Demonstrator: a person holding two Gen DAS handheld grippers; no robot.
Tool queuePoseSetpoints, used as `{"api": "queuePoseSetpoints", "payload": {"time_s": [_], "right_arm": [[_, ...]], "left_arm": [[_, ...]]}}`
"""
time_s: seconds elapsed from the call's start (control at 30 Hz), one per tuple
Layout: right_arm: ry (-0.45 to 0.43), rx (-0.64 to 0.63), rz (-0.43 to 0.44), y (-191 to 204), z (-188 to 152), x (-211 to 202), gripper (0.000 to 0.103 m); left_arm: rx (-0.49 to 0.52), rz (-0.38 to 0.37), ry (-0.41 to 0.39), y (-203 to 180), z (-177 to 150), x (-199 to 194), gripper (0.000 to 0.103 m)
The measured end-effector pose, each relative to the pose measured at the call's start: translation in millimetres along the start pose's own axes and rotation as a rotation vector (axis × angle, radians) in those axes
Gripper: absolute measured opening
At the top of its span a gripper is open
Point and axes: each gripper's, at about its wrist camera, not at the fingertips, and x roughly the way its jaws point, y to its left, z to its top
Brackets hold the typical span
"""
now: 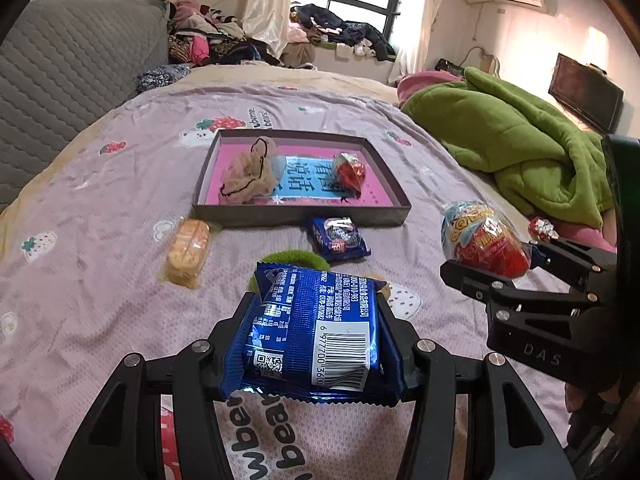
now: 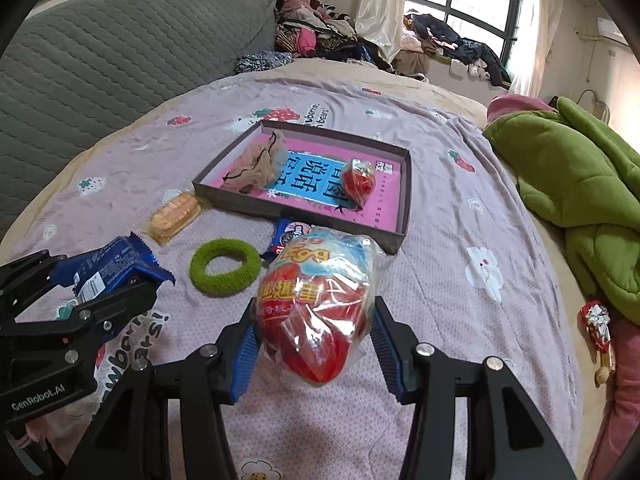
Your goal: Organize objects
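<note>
My left gripper (image 1: 316,332) is shut on a blue cookie packet (image 1: 316,328) and holds it above the bed; it also shows in the right wrist view (image 2: 108,272). My right gripper (image 2: 316,332) is shut on a red egg-shaped toy in clear wrap (image 2: 320,308), seen from the left wrist too (image 1: 480,240). A shallow dark tray (image 1: 300,216) with a pink bottom lies ahead and holds a beige cloth (image 1: 250,178) and a second red wrapped egg (image 1: 351,170).
On the pink strawberry sheet lie a biscuit pack (image 1: 188,250), a small blue cookie packet (image 1: 340,238), a green fuzzy ring (image 2: 225,266) and a small red wrapped sweet (image 2: 596,322). A green blanket (image 1: 512,140) is heaped at the right. A grey headboard (image 1: 72,64) stands at the left.
</note>
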Motion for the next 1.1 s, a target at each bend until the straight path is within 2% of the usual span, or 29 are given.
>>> {"api": "queuePoseSetpoints", "payload": {"time_s": [0.7, 1.1], "right_arm": [[-0.041, 0.013, 0.0, -1.1, 21.1, -2.9, 0.052], [-0.08, 0.013, 0.008, -3.2, 59.6, 11.2, 0.052]], "left_arm": [[0.001, 0.028, -0.044, 8.6, 45.0, 5.5, 0.057], [0.009, 0.049, -0.059, 22.6, 87.0, 29.1, 0.057]]}}
